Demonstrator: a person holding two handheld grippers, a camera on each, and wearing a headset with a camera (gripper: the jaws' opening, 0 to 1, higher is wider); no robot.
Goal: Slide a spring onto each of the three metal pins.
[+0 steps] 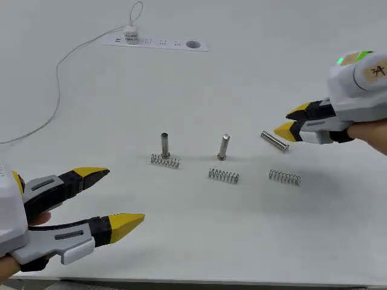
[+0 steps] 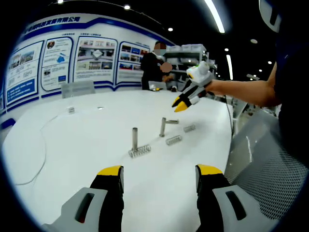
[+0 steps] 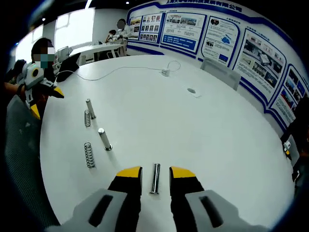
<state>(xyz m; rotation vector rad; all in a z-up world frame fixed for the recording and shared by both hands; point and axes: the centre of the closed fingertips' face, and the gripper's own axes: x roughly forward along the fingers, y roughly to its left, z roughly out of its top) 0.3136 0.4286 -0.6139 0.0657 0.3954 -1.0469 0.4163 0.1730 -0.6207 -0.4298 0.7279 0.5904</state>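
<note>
Springs lie flat on the white table, none threaded: the middle spring just in front of the middle pin, the left spring at the foot of the upright left pin, the right spring to the right. Right of the middle pin, the fallen pin lies on its side. Your right gripper straddles it, jaws parted and gripping nothing, probably to stand it up. Your left gripper hangs released, left of the middle pin and nearer you.
</note>
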